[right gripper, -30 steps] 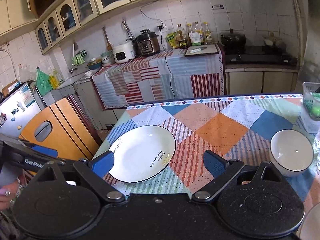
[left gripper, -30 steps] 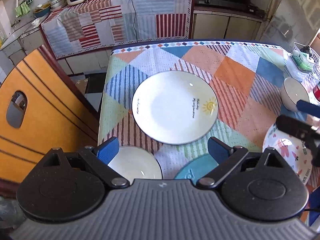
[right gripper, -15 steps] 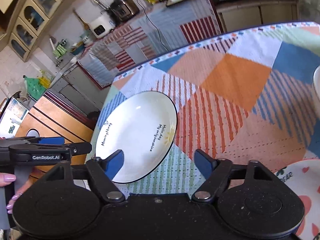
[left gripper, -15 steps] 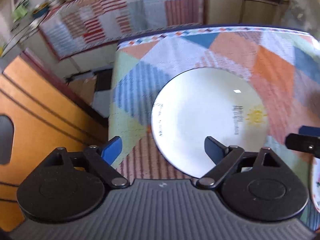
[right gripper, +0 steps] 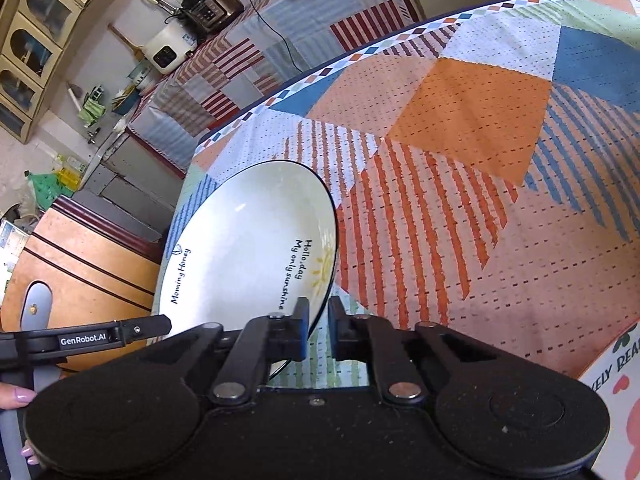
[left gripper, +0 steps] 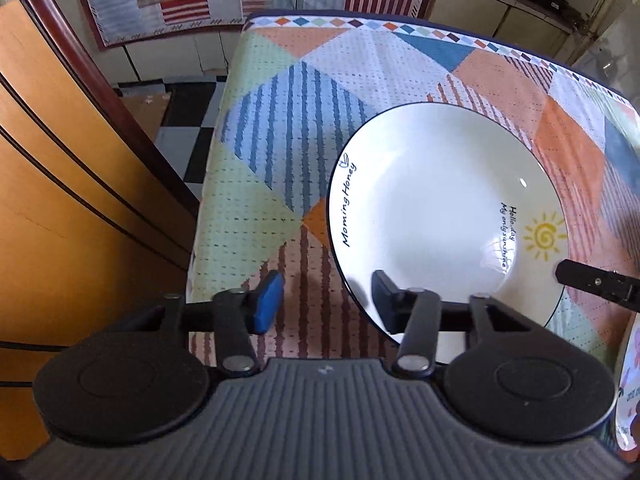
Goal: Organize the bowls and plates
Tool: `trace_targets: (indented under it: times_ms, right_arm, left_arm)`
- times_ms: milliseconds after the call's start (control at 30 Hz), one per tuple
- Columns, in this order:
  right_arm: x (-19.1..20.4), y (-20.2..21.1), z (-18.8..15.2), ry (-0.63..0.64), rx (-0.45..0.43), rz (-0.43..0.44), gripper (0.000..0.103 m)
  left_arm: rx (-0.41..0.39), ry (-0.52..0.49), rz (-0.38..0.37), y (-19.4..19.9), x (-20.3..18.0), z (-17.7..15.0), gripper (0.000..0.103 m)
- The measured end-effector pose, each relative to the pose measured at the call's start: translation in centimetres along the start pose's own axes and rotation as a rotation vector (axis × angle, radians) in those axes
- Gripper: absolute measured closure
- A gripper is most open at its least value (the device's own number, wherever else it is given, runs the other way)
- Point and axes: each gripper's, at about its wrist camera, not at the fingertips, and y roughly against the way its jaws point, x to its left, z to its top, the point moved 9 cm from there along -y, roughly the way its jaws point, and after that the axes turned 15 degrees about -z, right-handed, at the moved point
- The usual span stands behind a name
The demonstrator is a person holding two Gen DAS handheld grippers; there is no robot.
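Observation:
A large white plate with a dark rim, a yellow sun and "Morning Honey" lettering lies on the patchwork tablecloth near its left edge. My left gripper is partly open at the plate's near-left rim, its right finger over the rim and its left finger over the cloth. In the right wrist view the plate lies at the left. My right gripper has its fingers nearly together around the plate's near-right rim; a narrow gap shows between them. Its finger also shows in the left wrist view.
A pink-patterned plate lies at the near right of the table. An orange wooden cabinet stands close to the table's left edge. A counter with a rice cooker and a pressure cooker stands behind.
Both grippers have dropped towards the white plate. The right gripper's fingers have closed from wide open onto the plate's rim. The left gripper's fingers have narrowed at the opposite rim.

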Motion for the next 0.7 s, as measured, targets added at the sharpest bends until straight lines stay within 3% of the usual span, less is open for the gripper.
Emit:
trace_targets:
  times_ms: [133,367,433,500,633,700]
  right_arm:
    - [-0.2,-0.3,0.1,-0.016,0.001,0.007,0.092]
    - [-0.6,-2.5,0.0,-0.074,0.014,0.020,0.086]
    - [-0.1,-2.4,0.1,-0.052,0.002,0.015,0.090]
    - [0.2,-1.7,0.3,0.013,-0.046,-0.043,0.089]
    - [-1.1,0.0,1.3,0.002,-0.054,0.001,0.086]
    - [-2.0,0.8,1.6,0.039,-0.074,-0.026,0.086]
  left_arm:
    - [-0.007,0.036,-0.084,-0.4,-0.6,-0.2,0.089]
    - [-0.043,-0.001,0.010,-1.2,-1.9,-0.4,0.086]
    - [-0.034,0.020,-0.015,-1.1,-2.0,-0.7,0.086]
    - [-0.037,0.021,-0.041,-0.7,-2.5,-0.8,0.086]
    - [-0.082,-0.041,-0.060,0.6,-5.0,-0.3,0.087]
    - [-0.093,-0.063,-0.073,0.8,-6.7,-0.2,0.087]
